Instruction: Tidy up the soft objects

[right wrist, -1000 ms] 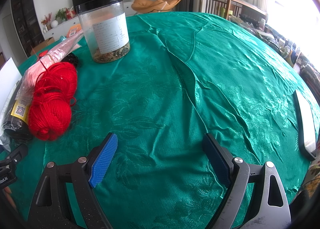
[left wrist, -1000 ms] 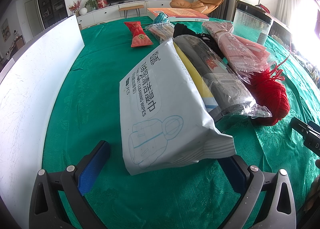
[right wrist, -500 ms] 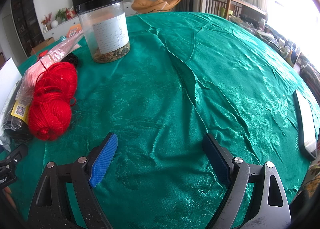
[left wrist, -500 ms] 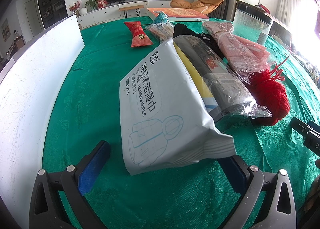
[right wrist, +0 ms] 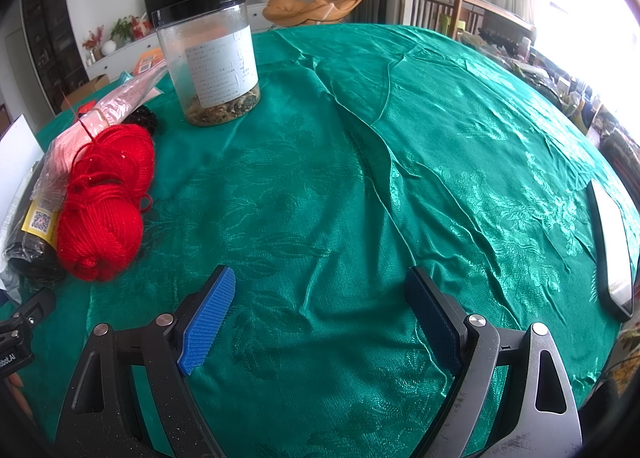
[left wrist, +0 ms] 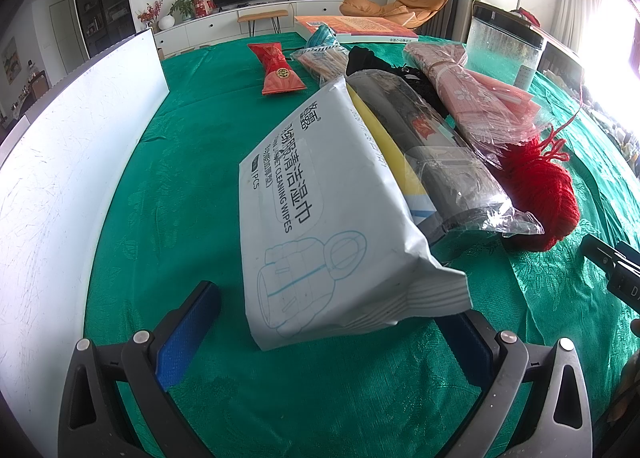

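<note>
Fingers of the left gripper [left wrist: 332, 332] spread wide, blue pads low over the green cloth of the table [left wrist: 168, 177], gripping nothing. Near end of the wipes pack [left wrist: 320, 217] sits between the pads; cannot tell whether it touches either one.

Left to right, left wrist view:
- white board [left wrist: 72, 161] standing along the left edge of the table
- red pouch [left wrist: 278, 69] toward the far edge, apart from the rest
- wipes pack, near end raised off the cloth
- yellow pack [left wrist: 384, 145], tucked against the wipes pack
- dark roll in clear film [left wrist: 436, 153], leaning on the yellow pack
- pink wrapped bundle [left wrist: 480, 105], overlapping the roll
- red yarn ball [left wrist: 540, 193], touching the film's near end
- clear jar [left wrist: 502, 45] toward the far right edge

Fingers of the right gripper [right wrist: 320, 314] also wide apart, holding nothing, over bare cloth. Yarn ball lies to their left, jar farther back, both well apart from the pads.
</note>
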{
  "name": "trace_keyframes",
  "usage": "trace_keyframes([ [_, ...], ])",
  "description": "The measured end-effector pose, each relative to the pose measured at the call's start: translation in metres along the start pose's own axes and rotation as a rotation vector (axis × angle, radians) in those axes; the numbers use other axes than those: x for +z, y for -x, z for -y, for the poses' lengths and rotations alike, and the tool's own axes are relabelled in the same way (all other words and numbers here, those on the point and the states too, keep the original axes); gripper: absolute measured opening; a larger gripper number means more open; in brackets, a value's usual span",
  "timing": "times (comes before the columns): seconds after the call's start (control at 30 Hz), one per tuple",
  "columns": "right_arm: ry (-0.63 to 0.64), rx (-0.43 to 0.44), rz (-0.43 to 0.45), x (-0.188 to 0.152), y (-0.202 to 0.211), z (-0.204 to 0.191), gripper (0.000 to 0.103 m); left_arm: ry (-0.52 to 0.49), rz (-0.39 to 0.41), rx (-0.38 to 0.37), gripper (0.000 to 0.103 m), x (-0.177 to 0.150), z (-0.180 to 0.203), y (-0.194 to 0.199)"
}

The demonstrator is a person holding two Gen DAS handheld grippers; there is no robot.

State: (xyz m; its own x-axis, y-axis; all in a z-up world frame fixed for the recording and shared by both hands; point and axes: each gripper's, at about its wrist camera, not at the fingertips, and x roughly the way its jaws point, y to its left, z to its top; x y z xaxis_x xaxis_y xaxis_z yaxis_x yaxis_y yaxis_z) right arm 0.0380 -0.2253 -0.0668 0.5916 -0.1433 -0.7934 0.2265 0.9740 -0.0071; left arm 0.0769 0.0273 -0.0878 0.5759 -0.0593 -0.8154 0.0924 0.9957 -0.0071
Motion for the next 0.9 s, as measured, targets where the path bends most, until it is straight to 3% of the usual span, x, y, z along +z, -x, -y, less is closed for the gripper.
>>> trace_keyframes([
  [0.9,0.0,0.0,0.0,0.0003,0.0,0.0001,0.089,0.0,-0.001,0.0,0.103,0.0005,0.0006,-0.0009],
])
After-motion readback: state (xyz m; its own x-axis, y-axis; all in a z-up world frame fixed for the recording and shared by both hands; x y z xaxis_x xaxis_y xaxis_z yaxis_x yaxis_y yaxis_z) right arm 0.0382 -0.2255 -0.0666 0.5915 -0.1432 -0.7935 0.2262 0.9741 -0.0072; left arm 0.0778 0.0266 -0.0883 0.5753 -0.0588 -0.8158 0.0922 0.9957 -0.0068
